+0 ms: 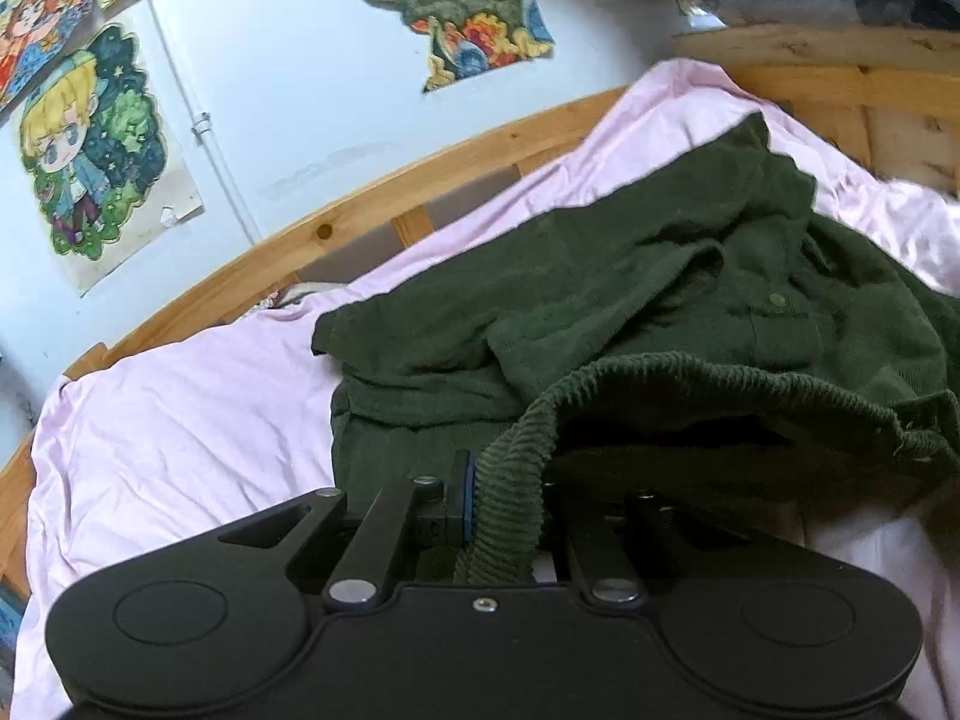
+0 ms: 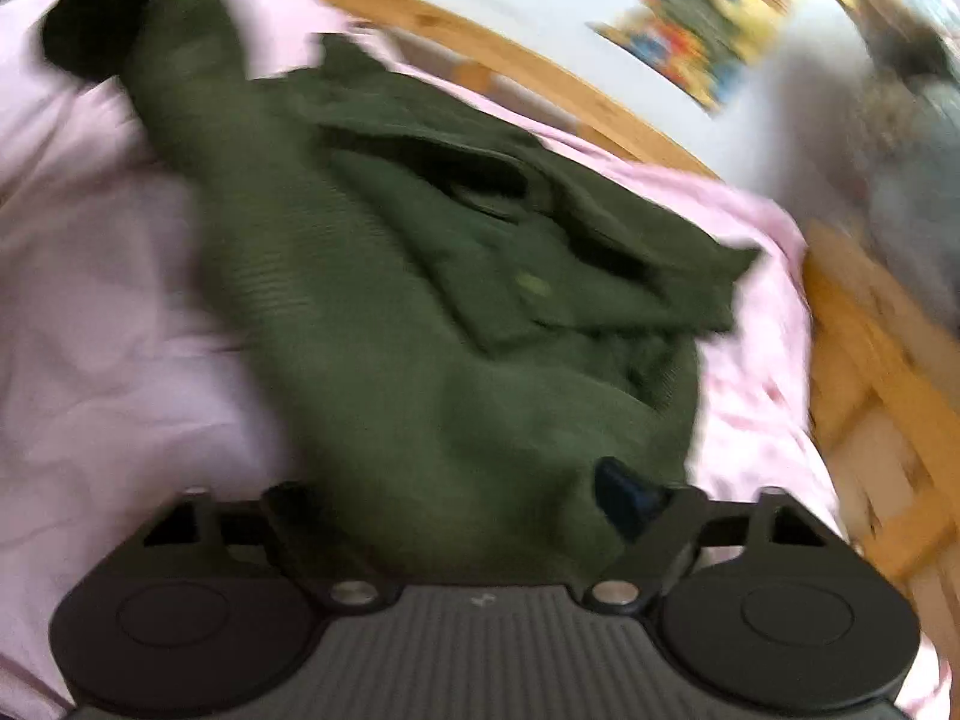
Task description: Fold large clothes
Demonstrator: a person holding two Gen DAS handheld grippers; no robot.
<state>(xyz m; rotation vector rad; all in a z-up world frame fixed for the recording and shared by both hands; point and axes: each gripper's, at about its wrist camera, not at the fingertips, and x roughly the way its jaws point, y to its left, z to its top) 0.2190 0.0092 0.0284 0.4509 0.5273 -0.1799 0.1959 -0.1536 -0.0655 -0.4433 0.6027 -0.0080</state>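
Green corduroy jacket [image 1: 630, 276] lies crumpled on the pink bedsheet [image 1: 180, 420], filling the middle of the bed, with a pale button [image 1: 777, 300] showing on a chest pocket flap. In the left wrist view, your left gripper [image 1: 504, 510] clamps a ribbed hem edge [image 1: 690, 372] of the jacket; the cloth is pinched against the blue pad [image 1: 467, 498] at 6 o'clock and the hem arcs up and away toward 3 o'clock, lifted off the sheet. The wooden bed frame [image 1: 360, 210] runs from 9 to 2 o'clock behind the jacket, and cartoon posters [image 1: 90, 144] hang on the white wall [image 1: 288, 72] at 10 to 12 o'clock.

Right wrist view is motion-blurred. Your right gripper [image 2: 480, 516] has jacket cloth bunched between its fingers at 6 o'clock, one dark fingertip [image 2: 624, 492] poking out at 5 o'clock; the cloth hides the gap, so I cannot tell whether it is pinched. The jacket stretches from there to 11 o'clock.
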